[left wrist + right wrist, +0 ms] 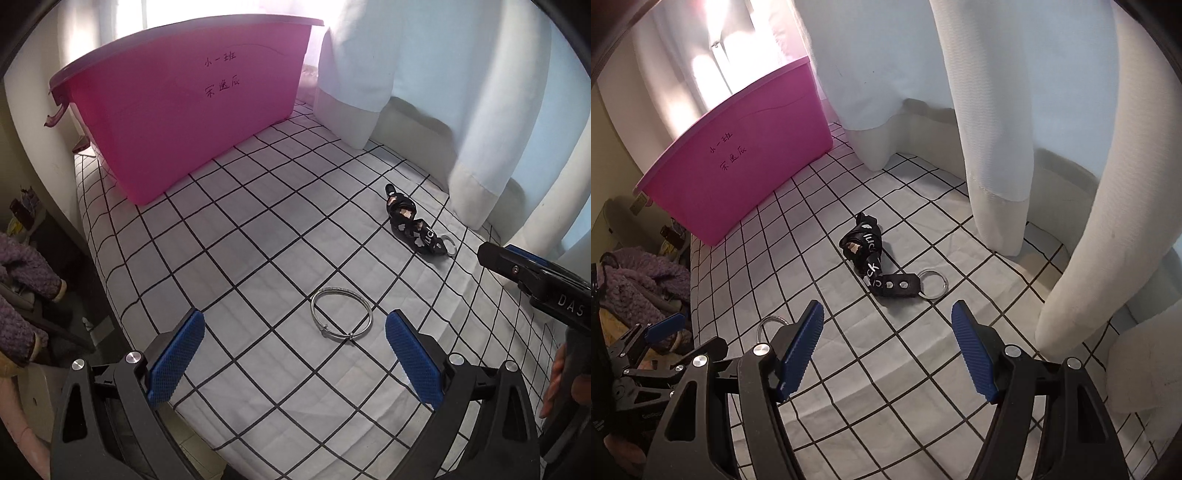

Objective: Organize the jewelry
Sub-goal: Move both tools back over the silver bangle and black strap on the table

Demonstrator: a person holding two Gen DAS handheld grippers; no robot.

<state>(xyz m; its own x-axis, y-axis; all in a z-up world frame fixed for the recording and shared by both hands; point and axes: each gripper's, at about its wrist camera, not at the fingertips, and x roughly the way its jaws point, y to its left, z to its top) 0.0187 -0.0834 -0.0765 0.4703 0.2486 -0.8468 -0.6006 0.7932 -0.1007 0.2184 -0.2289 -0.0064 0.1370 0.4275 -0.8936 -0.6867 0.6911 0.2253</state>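
A silver bangle (341,313) lies flat on the white checked cloth (258,236), just ahead of my left gripper (295,325), which is open and empty. A black printed strap with a metal key ring (415,228) lies farther right. In the right wrist view the strap (877,264) and its ring (933,283) lie just ahead of my right gripper (887,315), which is open and empty. The bangle (771,325) shows partly behind its left finger. A pink plastic box (177,110) stands at the back left.
Pale curtains (997,147) hang down onto the cloth along the back and right. The cloth's left edge drops off beside a purple knitted garment (639,280). The right gripper's body (535,280) shows at the right of the left wrist view.
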